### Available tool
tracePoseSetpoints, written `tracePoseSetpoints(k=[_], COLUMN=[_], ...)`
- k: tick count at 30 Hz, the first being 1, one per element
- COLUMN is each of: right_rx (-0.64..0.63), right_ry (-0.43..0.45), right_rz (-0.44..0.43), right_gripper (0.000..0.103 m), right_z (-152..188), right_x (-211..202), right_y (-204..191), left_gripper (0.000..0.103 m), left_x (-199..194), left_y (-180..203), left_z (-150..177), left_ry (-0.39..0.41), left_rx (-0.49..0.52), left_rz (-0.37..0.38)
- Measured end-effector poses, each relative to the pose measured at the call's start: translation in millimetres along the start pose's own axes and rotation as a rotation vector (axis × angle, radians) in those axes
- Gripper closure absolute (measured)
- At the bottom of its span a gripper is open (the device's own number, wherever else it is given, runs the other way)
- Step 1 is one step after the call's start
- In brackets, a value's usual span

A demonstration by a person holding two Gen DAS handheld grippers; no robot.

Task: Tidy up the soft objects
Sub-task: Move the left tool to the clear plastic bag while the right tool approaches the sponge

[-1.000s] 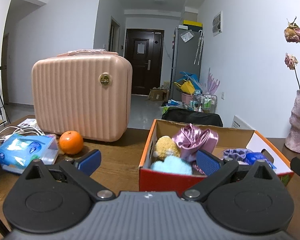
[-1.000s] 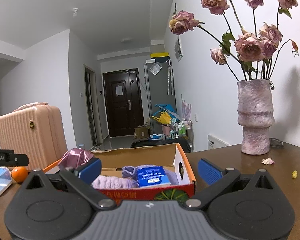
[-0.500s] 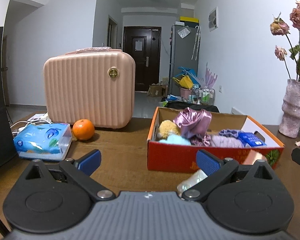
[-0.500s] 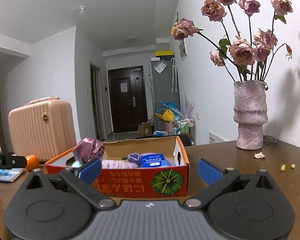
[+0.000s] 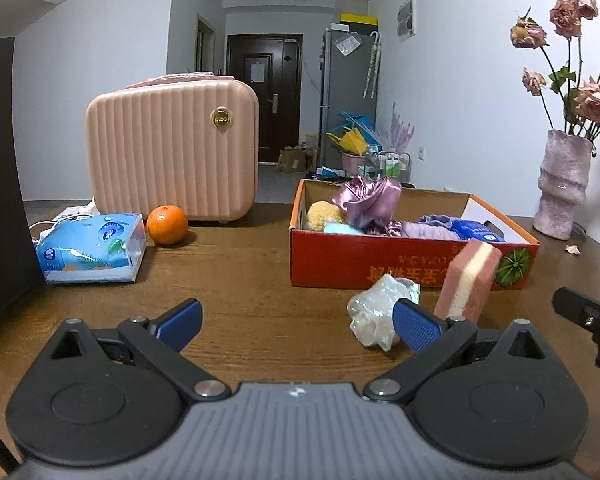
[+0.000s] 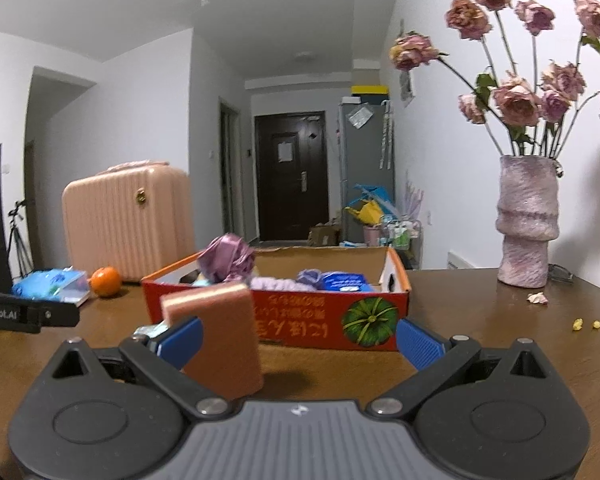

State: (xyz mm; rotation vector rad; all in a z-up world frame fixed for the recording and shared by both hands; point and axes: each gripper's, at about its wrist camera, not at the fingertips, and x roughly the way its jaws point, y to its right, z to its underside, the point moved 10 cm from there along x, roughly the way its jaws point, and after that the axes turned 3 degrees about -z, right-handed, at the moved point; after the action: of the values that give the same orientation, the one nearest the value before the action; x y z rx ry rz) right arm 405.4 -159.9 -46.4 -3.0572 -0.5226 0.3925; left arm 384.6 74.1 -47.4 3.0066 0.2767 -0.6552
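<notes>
Dark wood tabletop [image 5: 244, 280] in a white-walled flat: your left gripper [image 5: 296, 322] hangs low over it with its blue pads spread wide and nothing between them. Just past its right pad lies a crumpled, pearly plastic-looking wad [image 5: 374, 314], and beside that a pink-and-cream sponge [image 5: 470, 278] stands on end, just in front of the red cardboard box [image 5: 340, 256]. The box already holds a purple satin bundle [image 5: 368, 200], a yellow plush [image 5: 322, 212], a lilac knit piece [image 5: 432, 230] and a blue packet [image 5: 476, 230]. Your right gripper [image 6: 298, 336] is likewise spread wide and empty, the sponge [image 6: 220, 336] rising just inside its left pad; whether they touch cannot be told. Left of the box sit an orange [image 5: 167, 225], a blue tissue pack [image 5: 92, 248] and a pink ribbed case [image 5: 172, 160]. A vase of dried roses [image 6: 526, 220] stands at the table's right.
</notes>
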Motion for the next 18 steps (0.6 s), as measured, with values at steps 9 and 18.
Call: tracePoseSetpoints(k=[9,18], right_rx=[-0.061,-0.112], right_ry=[-0.077,-0.159], right_rz=[-0.102,-0.142], right_gripper=[0.000,0.000], right_z=[12.3,23.3], right_x=[14.9,50.1], right_y=[-31.7,-57.6], left_gripper=[0.000,0.000], left_x=[4.3,9.4], left_y=[-5.9,-16.2], left_z=[3.3,6.2], left_ry=[-0.029,-0.043], left_rx=[-0.020,-0.011], left_rz=[0.012,0.001])
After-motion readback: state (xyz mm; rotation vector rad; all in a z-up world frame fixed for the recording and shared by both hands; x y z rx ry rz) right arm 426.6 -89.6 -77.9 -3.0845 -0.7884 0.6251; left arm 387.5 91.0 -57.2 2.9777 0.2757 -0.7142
